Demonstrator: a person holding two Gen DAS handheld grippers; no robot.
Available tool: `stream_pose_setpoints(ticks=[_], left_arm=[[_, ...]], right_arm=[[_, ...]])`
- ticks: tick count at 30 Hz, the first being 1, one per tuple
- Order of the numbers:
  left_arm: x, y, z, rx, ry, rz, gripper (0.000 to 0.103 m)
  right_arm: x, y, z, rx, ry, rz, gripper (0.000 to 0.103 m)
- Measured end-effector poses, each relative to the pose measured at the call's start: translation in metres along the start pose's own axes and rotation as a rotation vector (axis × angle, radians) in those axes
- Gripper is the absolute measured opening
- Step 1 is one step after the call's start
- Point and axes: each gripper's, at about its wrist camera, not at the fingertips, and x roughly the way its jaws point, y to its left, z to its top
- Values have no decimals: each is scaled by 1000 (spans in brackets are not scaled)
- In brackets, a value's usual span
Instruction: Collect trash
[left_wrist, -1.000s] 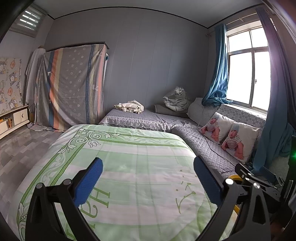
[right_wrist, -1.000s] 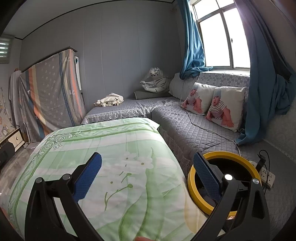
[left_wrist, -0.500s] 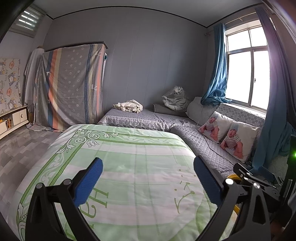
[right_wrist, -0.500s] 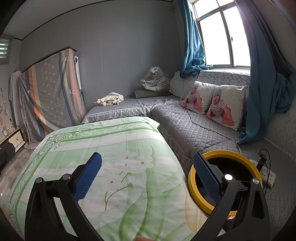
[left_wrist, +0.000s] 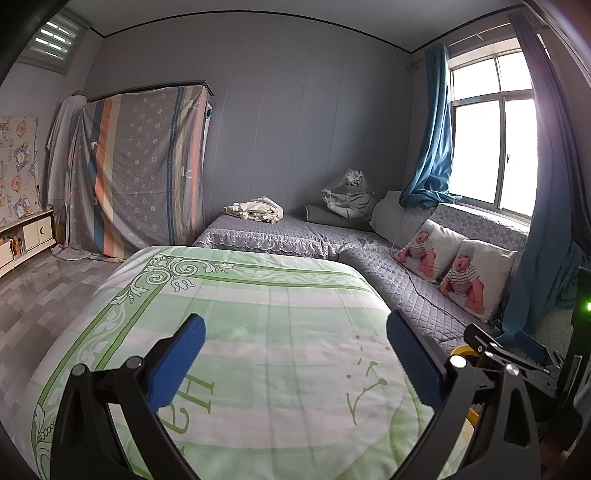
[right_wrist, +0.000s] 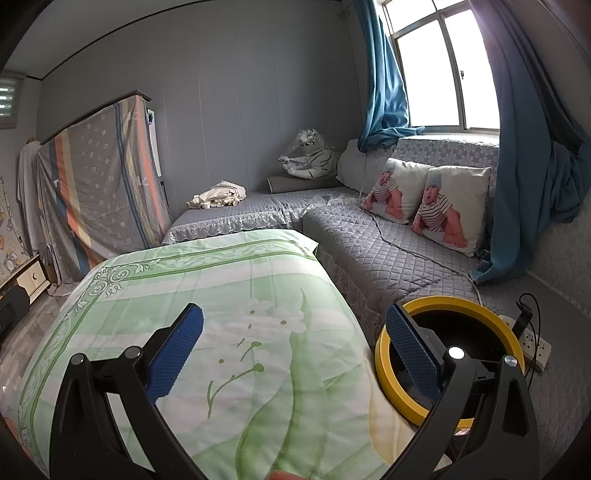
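Note:
A round bin with a yellow rim (right_wrist: 458, 310) and a black inside stands on the grey quilted platform, right of the green bed; a sliver of it shows in the left wrist view (left_wrist: 461, 360). My right gripper (right_wrist: 293, 345) is open and empty over the green floral quilt (right_wrist: 229, 295), its right finger in front of the bin's rim. My left gripper (left_wrist: 295, 354) is open and empty over the same quilt (left_wrist: 258, 314). No loose trash shows on the quilt. The right gripper's body (left_wrist: 517, 358) shows at the left wrist view's right edge.
A grey quilted platform (right_wrist: 388, 251) runs along the back and right, with two baby-print pillows (right_wrist: 424, 199), a plush tiger (right_wrist: 310, 155) and crumpled cream cloth (right_wrist: 218, 195). A white power strip (right_wrist: 532, 343) and cable lie beside the bin. Blue curtains (right_wrist: 535, 147), a cloth-draped wardrobe (left_wrist: 140, 173).
Both views have shifted only slightly; the right gripper has tipped a little so the bin sits slightly higher in view. Both grippers stay open and empty.

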Motion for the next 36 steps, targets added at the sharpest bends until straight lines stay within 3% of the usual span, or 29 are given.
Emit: stream_pose_setpoints(ticks=[36], left_arm=[[6, 2, -9, -8, 20, -7, 95]], right_arm=[[7, 1, -5, 4, 27, -6, 94]])
